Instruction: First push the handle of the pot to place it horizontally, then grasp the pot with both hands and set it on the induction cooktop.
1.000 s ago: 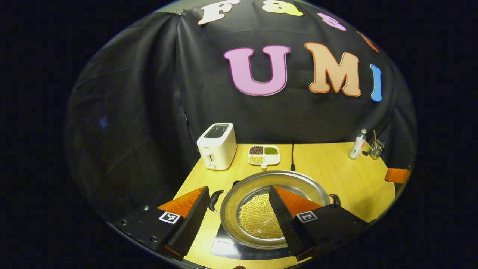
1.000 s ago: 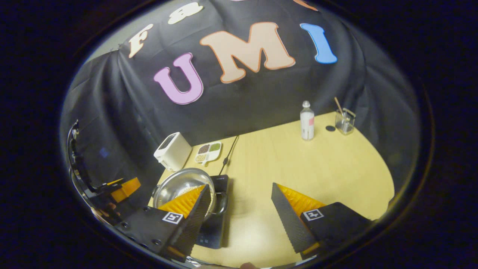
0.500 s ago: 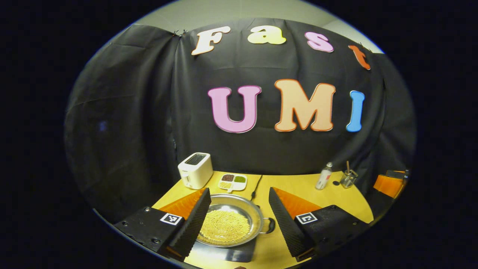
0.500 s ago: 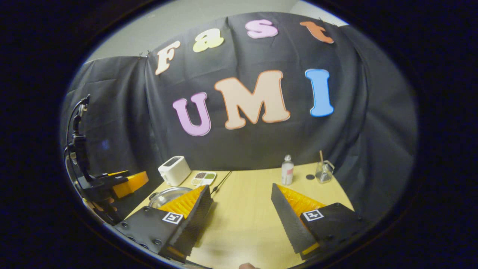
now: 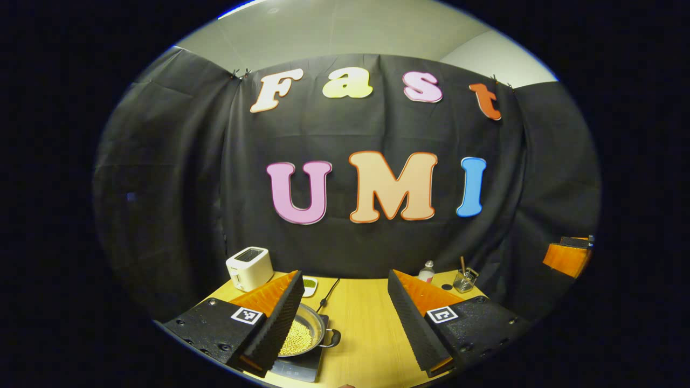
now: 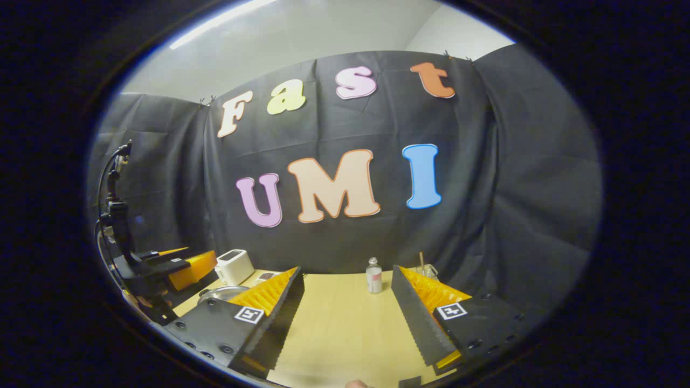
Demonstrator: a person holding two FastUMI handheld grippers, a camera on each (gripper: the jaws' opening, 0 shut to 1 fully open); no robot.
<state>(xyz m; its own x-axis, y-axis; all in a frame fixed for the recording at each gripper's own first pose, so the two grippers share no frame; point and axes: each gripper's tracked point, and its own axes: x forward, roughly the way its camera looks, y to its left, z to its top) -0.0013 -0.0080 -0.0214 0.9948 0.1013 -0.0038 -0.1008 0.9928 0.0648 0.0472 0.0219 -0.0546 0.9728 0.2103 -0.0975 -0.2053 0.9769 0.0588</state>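
Black cloth backs a wooden counter point(image 5: 361, 323), and we see both hand-held grippers pulled up and away from it compared with a second ago, when the left one hung right over the pot. Our left hand-held gripper point(image 5: 342, 318) has its fingers spread apart with nothing between them; our right hand-held gripper point(image 6: 347, 318) is likewise apart and empty. We judge the task finished: the pot point(image 5: 308, 335) sits on the cooktop point(image 5: 296, 367) at the counter's near left, one loop handle point(image 5: 333, 338) pointing sideways, and both tools have let go and retreated. Inside the pot lies a bed of pale yellow beans. Behind it a divided dish point(image 5: 309, 286) shows a green filling, mostly hidden by our finger. Farther right stand a bottle point(image 5: 426, 272) and a glass point(image 5: 465, 280) holding a stick, near a toaster point(image 5: 248, 268) at far left
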